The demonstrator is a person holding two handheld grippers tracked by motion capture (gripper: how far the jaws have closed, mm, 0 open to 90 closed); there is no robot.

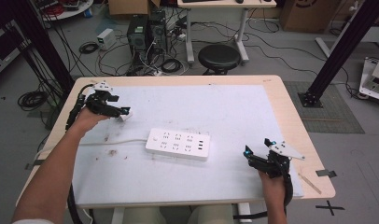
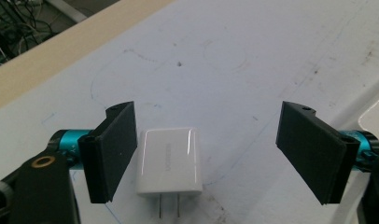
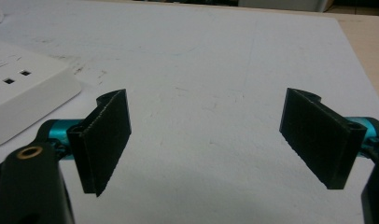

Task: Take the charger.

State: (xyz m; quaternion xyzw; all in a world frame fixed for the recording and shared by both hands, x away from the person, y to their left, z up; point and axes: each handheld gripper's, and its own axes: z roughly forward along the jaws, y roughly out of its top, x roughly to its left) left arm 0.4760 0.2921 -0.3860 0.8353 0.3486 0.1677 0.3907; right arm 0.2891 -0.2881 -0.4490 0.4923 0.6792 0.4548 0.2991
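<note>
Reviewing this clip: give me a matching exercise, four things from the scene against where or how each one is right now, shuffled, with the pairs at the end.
Things:
1. white charger
2. power strip
3. left gripper
4. right gripper

Places or states:
A. open over bare mat near the table's right edge
B. lies mid-table, cord trailing toward the left
C. open, jaws on either side of a small plug-in block
D. lies flat on the mat, prongs toward the camera, close to one pad

Pairs: 1-D, 2-B, 3-C, 4-A
</note>
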